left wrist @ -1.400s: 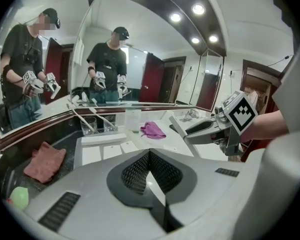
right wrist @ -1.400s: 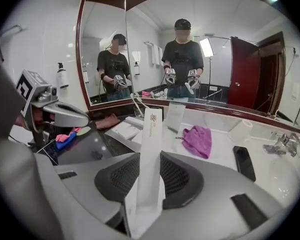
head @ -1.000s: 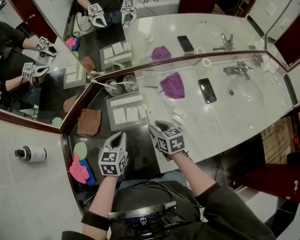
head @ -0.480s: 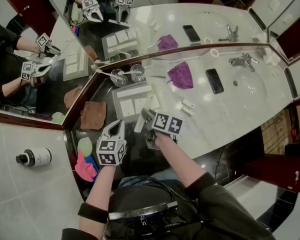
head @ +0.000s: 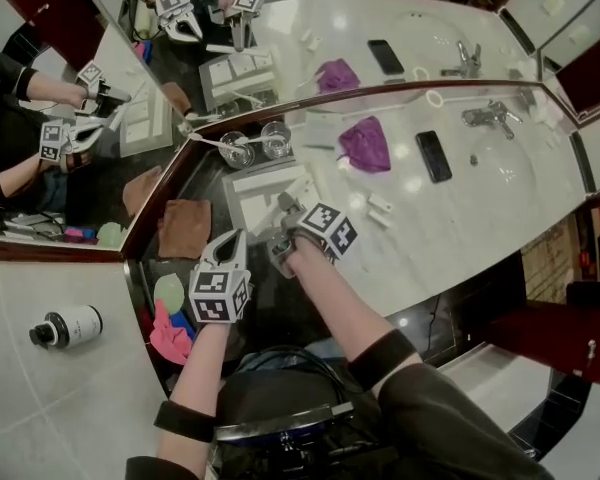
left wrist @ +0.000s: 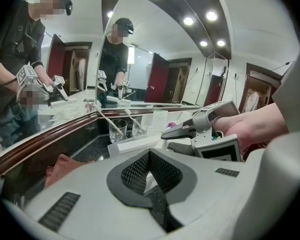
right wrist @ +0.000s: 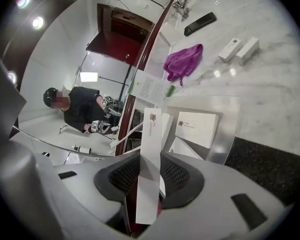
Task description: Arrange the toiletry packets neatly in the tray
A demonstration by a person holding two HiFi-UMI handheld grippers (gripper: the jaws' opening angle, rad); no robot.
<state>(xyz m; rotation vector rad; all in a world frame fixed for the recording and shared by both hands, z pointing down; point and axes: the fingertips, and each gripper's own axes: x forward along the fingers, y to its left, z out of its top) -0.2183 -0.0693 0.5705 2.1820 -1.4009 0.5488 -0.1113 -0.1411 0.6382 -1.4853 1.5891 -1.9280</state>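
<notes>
Clear plastic tray (right wrist: 230,119) sits on the pale marble tabletop (head: 460,228), flat white packets (right wrist: 197,129) inside. Two drinking glasses (head: 236,149) stand behind it, folded brown cloth (head: 184,230) left, crumpled purple cloth (head: 365,146) right, black phone (head: 434,156) farther right. Right tongs (right wrist: 151,164) hold a long white packet (right wrist: 151,129) over the tray.

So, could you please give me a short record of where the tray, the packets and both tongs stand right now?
left tongs: shut, empty, over the dark counter
right tongs: shut on a long white packet, pointing toward the tray
tray: clear, with flat white packets lying in it
loose on the marble: two small white boxes, purple cloth, black phone
task state: held packet not yet laid in the tray
</notes>
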